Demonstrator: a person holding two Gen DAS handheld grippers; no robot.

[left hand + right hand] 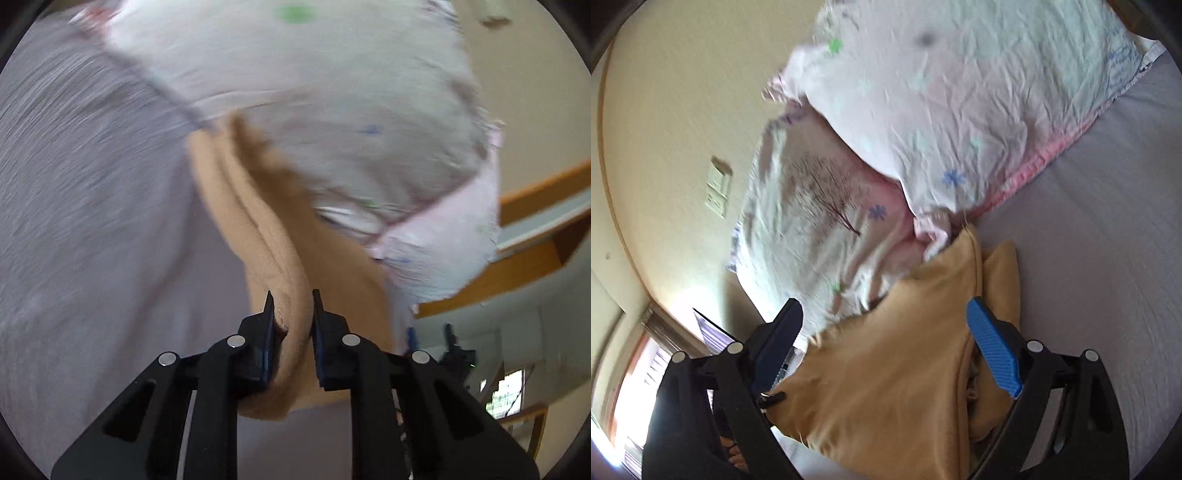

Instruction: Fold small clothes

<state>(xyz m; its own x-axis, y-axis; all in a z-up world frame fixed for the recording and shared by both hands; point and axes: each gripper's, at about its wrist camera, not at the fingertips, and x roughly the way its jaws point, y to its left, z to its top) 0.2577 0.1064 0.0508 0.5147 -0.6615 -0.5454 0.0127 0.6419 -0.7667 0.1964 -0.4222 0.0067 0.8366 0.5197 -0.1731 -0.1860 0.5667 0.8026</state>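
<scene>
A tan fleece garment (273, 258) hangs between the two views over the grey bed sheet (92, 221). My left gripper (293, 299) is shut on a thick folded edge of it; the cloth bulges between the pads. In the right wrist view the same tan garment (894, 369) fills the space between the fingers. My right gripper (886, 314) is open wide, its blue pad (993, 350) beside the cloth, not clamping it.
A white floral pillow (960, 92) and a crumpled floral quilt (812, 206) lie just beyond the garment on the grey sheet (1108, 221). A cream wall with a switch plate (718, 188) and a wooden bed frame (535, 229) border the bed.
</scene>
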